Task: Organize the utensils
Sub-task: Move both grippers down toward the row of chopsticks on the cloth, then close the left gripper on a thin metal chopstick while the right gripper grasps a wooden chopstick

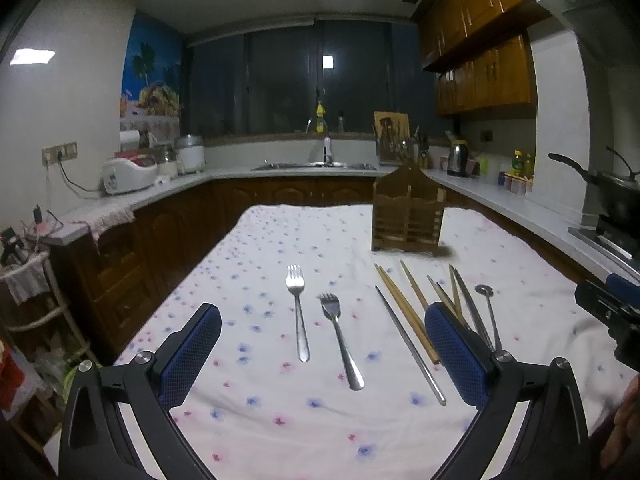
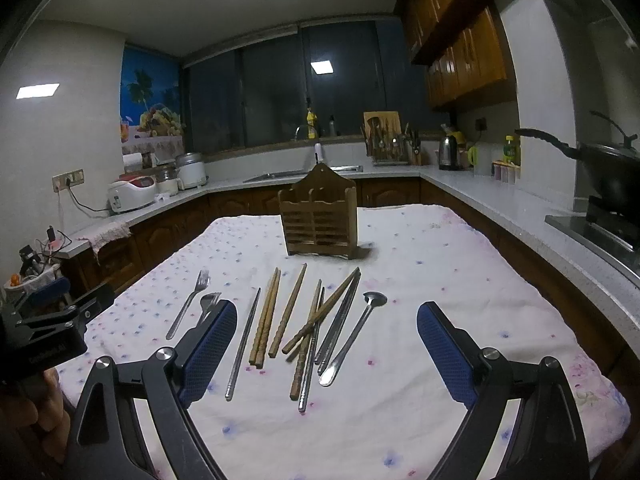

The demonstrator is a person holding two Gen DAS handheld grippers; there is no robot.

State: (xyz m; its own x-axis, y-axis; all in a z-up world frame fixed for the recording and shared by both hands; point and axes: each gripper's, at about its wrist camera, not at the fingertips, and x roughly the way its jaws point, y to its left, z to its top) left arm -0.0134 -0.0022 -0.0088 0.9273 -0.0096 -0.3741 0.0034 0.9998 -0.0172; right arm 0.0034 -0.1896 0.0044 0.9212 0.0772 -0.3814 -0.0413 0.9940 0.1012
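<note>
Two steel forks lie on the floral tablecloth between the fingers of my open, empty left gripper. Wooden chopsticks, steel chopsticks and a steel spoon lie side by side, some crossed, in front of my open, empty right gripper. A wooden slatted utensil holder stands upright behind them; it also shows in the left wrist view. The left forks show at the left of the right wrist view.
The table stands in a kitchen with counters on three sides. A wok sits on the stove at right, a sink at the back, rice cookers at left. Each gripper shows at the edge of the other's view.
</note>
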